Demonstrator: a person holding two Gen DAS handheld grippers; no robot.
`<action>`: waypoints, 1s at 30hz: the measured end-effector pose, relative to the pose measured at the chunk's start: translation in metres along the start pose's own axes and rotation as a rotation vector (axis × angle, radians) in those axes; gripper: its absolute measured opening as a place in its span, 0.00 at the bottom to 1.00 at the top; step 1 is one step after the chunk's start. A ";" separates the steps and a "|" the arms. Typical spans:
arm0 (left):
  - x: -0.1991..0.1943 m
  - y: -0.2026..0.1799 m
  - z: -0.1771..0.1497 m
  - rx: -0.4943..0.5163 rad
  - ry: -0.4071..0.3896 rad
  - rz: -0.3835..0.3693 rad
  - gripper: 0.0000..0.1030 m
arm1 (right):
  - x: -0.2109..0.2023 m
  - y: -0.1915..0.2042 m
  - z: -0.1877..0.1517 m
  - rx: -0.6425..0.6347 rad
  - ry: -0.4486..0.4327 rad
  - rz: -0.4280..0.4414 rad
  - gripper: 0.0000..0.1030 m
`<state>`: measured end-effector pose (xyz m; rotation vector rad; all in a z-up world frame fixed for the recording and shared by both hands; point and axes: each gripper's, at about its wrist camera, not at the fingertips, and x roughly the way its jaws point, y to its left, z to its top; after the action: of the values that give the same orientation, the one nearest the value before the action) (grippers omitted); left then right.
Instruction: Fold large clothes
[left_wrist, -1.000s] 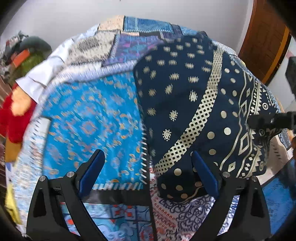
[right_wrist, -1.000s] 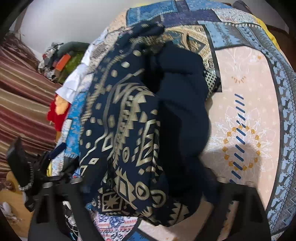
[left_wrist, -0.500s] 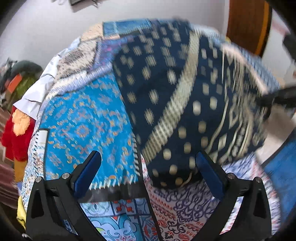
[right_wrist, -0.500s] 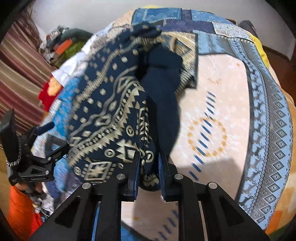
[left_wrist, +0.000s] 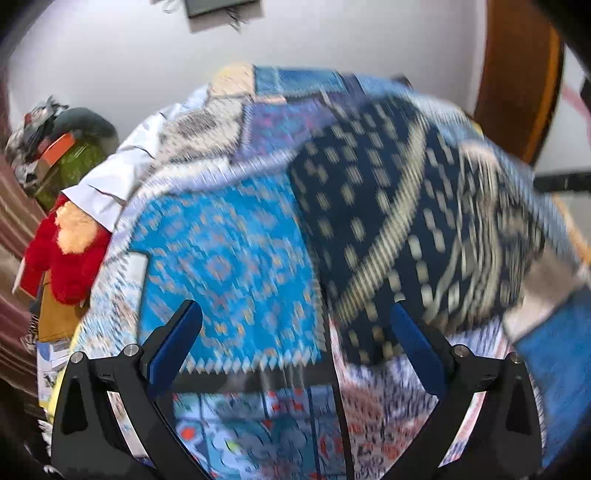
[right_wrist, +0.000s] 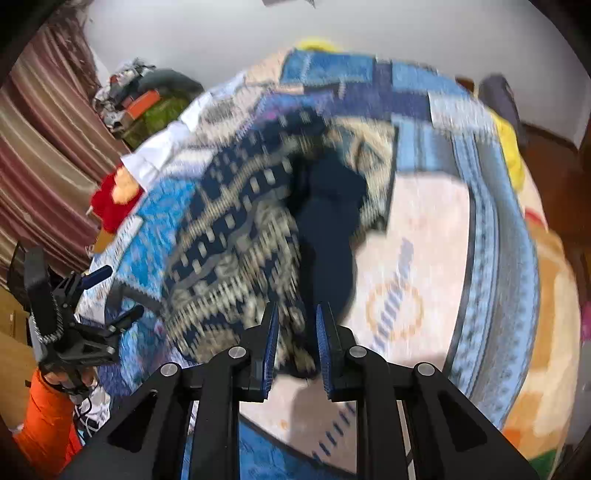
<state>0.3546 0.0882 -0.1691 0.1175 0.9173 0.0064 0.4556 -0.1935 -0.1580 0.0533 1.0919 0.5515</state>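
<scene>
Two handheld grippers work over a navy garment (left_wrist: 399, 221) printed with cream dots and bands, which lies bunched on a patchwork bedspread (left_wrist: 229, 258). At the garment's near edge, the right gripper (right_wrist: 295, 332) has its blue pads nearly together with the hem between them, clenched on the cloth. Beside the garment's left edge, the left gripper (left_wrist: 295, 325) is spread wide, grasping nothing.

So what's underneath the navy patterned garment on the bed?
The navy garment lies on the patchwork bedspread, visible all around it. Anything else beneath is covered.
</scene>
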 end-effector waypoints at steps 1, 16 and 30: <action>0.001 0.004 0.010 -0.013 -0.008 0.000 1.00 | 0.000 0.004 0.008 -0.009 -0.014 0.003 0.15; 0.117 -0.016 0.076 -0.079 0.089 -0.073 1.00 | 0.129 0.047 0.085 -0.242 0.038 -0.264 0.31; 0.069 0.000 0.046 -0.074 0.075 -0.078 1.00 | 0.068 -0.032 0.050 -0.085 0.016 -0.231 0.98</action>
<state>0.4329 0.0875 -0.1966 0.0126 0.9947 -0.0276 0.5338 -0.1791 -0.2001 -0.1505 1.0727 0.3902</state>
